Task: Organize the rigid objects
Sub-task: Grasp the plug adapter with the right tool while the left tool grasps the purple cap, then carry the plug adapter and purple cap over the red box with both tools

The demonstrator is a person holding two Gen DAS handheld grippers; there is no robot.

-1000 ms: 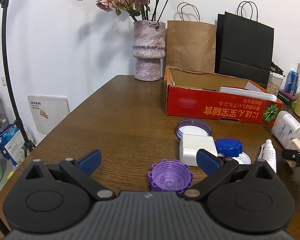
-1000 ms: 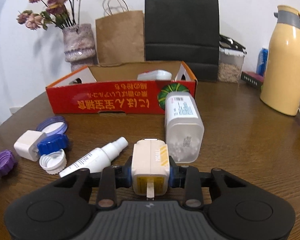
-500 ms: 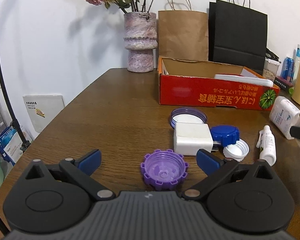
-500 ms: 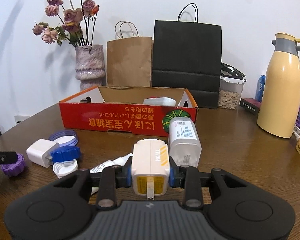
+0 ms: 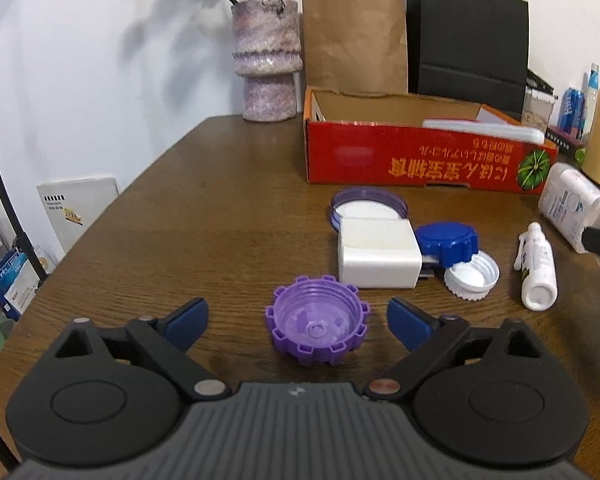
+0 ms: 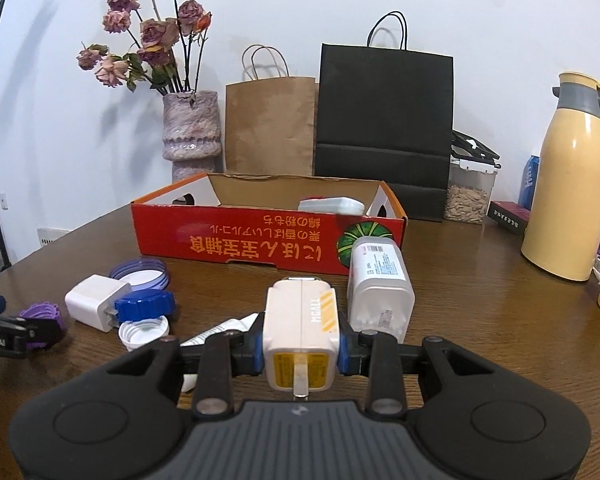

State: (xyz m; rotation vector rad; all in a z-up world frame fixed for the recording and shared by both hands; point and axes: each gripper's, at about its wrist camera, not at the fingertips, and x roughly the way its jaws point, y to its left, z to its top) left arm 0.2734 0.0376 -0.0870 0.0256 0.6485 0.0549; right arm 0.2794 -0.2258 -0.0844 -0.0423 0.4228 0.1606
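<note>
A purple ridged cap [image 5: 317, 326] lies open side up on the wooden table, between the blue pads of my left gripper [image 5: 298, 314]. The jaws are closing, and gaps still show on both sides of the cap. My right gripper [image 6: 300, 350] is shut on a cream plug adapter [image 6: 300, 320] and holds it above the table. Ahead stands a red cardboard box [image 6: 260, 240] with a white case inside. Loose in front of it are a white charger cube [image 5: 376, 256], a blue cap [image 5: 446, 240], a white cap [image 5: 472, 276], a purple-rimmed lid [image 5: 368, 208], a small spray bottle [image 5: 538, 272] and a white jar [image 6: 380, 288] on its side.
A mottled vase [image 5: 266, 60] with dried roses, a brown paper bag [image 5: 354, 40] and a black bag [image 6: 384, 120] stand along the back wall. A yellow thermos [image 6: 572, 200] and a seed container [image 6: 468, 196] stand at the right. The table's left edge [image 5: 100, 216] drops to floor clutter.
The left gripper has come closer round the purple cap and its fingers have narrowed a little. The right gripper has tipped upward with the adapter still clamped.
</note>
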